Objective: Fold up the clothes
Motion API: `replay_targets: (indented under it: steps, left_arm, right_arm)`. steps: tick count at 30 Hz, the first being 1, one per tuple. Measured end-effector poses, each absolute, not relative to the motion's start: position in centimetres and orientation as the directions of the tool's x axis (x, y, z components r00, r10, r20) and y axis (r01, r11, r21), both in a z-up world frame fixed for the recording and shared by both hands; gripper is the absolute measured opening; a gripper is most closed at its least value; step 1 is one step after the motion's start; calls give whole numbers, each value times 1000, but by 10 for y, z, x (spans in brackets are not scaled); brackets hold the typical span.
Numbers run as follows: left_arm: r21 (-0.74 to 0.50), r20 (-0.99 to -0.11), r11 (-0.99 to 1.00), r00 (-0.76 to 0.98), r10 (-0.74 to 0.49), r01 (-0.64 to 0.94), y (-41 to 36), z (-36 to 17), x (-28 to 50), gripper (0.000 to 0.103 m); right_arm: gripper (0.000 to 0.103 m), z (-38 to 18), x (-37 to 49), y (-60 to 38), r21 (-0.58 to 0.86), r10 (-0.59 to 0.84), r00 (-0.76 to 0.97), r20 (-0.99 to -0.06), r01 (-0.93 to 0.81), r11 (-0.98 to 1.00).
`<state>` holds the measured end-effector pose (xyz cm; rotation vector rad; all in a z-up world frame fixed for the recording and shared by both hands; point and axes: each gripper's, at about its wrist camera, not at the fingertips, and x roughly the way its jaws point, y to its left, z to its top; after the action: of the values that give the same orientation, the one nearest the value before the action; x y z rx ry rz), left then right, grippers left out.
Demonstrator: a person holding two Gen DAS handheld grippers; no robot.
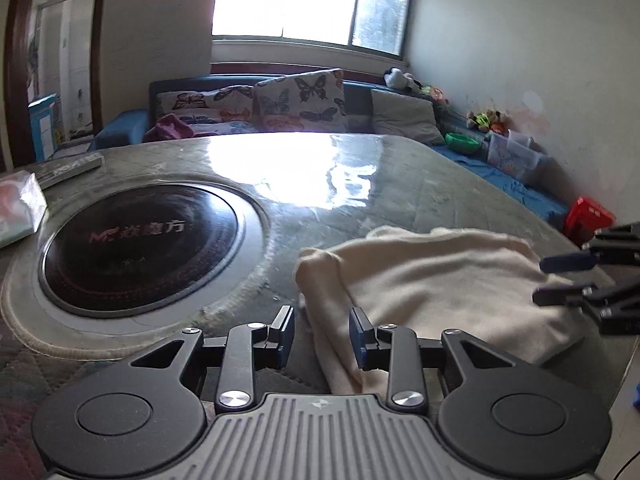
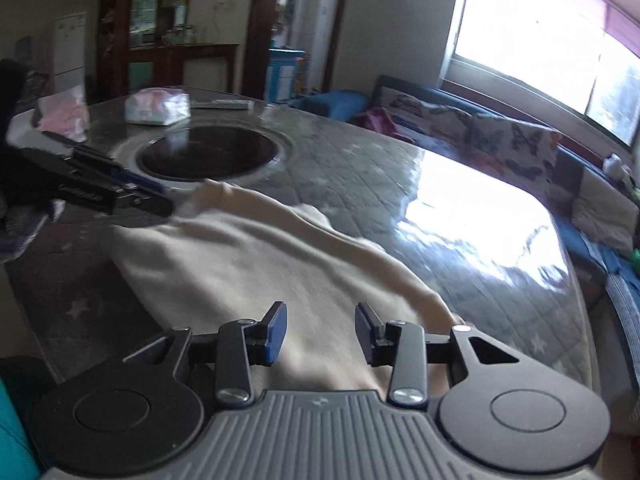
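A cream garment [image 1: 448,292] lies folded in a rough bundle on the glass-topped table [image 1: 320,184]. It also shows in the right wrist view [image 2: 256,264]. My left gripper [image 1: 322,326] is open, its jaws on either side of the garment's near left edge; nothing is held. My right gripper [image 2: 321,326] is open above the garment's near right part, empty. The right gripper [image 1: 540,280] shows at the right edge of the left wrist view, open over the cloth's right side. The left gripper [image 2: 166,196] shows at the left of the right wrist view.
A round black induction plate [image 1: 140,240] is set into the table left of the garment. A plastic bag [image 1: 20,208] and a flat remote-like bar [image 1: 68,168] lie at the far left. A sofa with butterfly cushions [image 1: 280,100] stands behind. A red box [image 1: 588,216] sits right.
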<state>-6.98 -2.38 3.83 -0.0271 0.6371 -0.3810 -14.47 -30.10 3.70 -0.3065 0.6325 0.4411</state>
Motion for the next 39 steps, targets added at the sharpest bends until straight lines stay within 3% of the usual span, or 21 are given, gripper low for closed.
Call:
replay_targets:
  steps: [4,6,11,21,25,30,32,39]
  left_arm:
    - [-222,-575,934,736,-358,280,-8,46,-65,37]
    - [-235,-576,937,739,-350,260,-3,49,-65,48]
    - [-258,-591,939,732,-340,228,3,53,-64,55]
    - [-297,-648,937,682,-339,183,2,42,-57,61]
    - [-324,-658,930,665,-352,172,1,39,-54,66]
    - [-356,-656,920,656,-373,166,1,41,-53,68]
    - [-369,-655,916,654,-378,160,0,41,-52,69]
    - [-472,-637,874,642,-427,113,2,43,-47,71]
  right_arm:
    - [39,45,-144,-272,-118,403,650,-645,-606,787]
    - [42,45,-144,-254,-121,443,614,-653,-662,740]
    - [48,43,-146,-214,-152,504,552,-664,-760,632]
    - [50,28,-148,-173,-227,501,508,-701,-825,518]
    - [47,21,-146,-165,-258,474,524,-708,-816,517]
    - [28,21,-143,-165,-256,461,543,-702,-796,548]
    - [20,25,-141,-168,-226,476,536,-698,-794,564]
    - [14,41,-123,-193,-21,549,485,-680,-762,647]
